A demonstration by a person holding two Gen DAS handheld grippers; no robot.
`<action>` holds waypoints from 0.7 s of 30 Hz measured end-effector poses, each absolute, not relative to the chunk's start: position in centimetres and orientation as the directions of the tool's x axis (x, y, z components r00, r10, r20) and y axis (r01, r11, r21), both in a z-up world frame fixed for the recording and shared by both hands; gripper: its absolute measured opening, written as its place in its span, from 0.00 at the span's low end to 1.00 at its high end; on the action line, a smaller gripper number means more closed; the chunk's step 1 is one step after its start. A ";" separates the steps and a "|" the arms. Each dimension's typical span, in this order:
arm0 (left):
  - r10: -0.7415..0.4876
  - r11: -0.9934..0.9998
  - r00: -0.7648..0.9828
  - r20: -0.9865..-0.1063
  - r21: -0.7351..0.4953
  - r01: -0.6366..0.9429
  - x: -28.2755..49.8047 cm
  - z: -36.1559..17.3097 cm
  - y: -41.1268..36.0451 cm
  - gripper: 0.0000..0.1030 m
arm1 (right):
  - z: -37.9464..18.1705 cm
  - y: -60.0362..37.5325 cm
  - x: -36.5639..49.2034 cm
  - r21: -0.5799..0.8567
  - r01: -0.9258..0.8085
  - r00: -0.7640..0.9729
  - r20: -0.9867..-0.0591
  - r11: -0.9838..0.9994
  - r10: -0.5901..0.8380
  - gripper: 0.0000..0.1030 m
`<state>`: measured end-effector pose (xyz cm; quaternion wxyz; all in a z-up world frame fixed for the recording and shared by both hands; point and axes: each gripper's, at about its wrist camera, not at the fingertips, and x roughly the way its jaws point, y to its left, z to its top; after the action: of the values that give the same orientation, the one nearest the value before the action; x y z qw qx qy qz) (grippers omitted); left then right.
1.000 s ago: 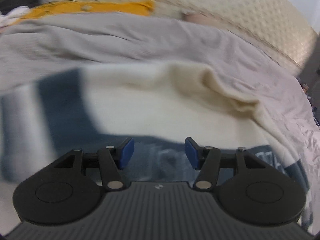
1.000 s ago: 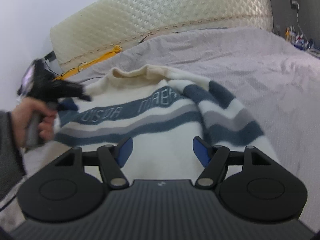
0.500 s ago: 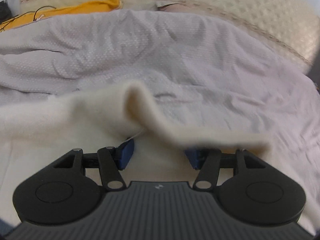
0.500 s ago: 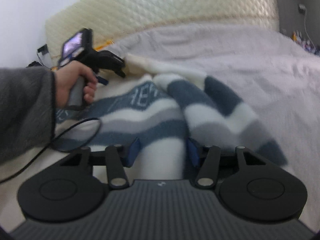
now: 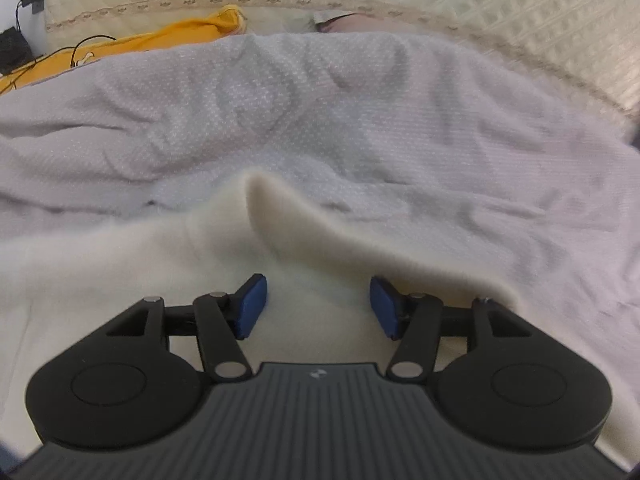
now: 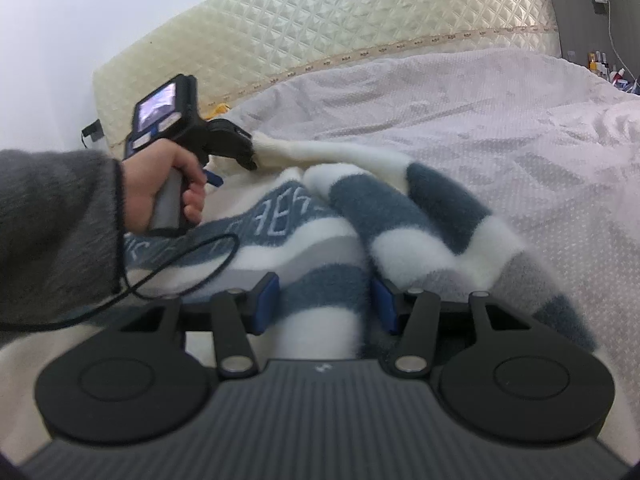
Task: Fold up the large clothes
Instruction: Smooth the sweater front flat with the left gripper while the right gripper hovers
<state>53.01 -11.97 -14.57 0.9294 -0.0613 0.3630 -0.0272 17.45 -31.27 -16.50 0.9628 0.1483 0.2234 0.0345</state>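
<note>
A fleece sweater (image 6: 300, 248), cream with blue and grey stripes and lettering, lies on the bed. Its striped sleeve (image 6: 420, 216) is folded across the body. My right gripper (image 6: 325, 300) sits low on the front, shut on a thick bunch of striped fleece that fills the gap between its pads. A hand (image 6: 160, 184) in a grey sleeve holds my left gripper (image 6: 240, 156) at the cream collar. In the left wrist view that gripper (image 5: 316, 300) stands open over plain cream fleece (image 5: 120, 260). The raised collar edge (image 5: 280, 216) is just ahead of its pads.
A pale grey bed cover (image 5: 360, 100) spreads around the sweater, wrinkled toward the right (image 6: 520, 128). A quilted cream headboard (image 6: 320, 12) stands behind. Yellow cloth (image 5: 160, 40) and cables lie at the far left. A black cable (image 6: 192, 256) trails over the sweater. Small bottles (image 6: 604, 68) stand at far right.
The left gripper travelled from the striped chest up to the cream collar. The right gripper dropped closer to the sweater and its jaws narrowed onto the fleece.
</note>
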 end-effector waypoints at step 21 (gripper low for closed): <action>-0.268 0.959 0.746 -0.609 -0.244 0.145 21.5 -4.1 -8.0 0.61 | -8.9 -29.7 8.7 0.242 -0.007 0.940 -0.330 0.970 0.089 0.52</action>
<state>21.46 -8.04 -4.06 0.9300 -0.0906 0.3384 -0.1111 8.71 -29.69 -8.93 0.9776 0.1194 0.1717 0.0244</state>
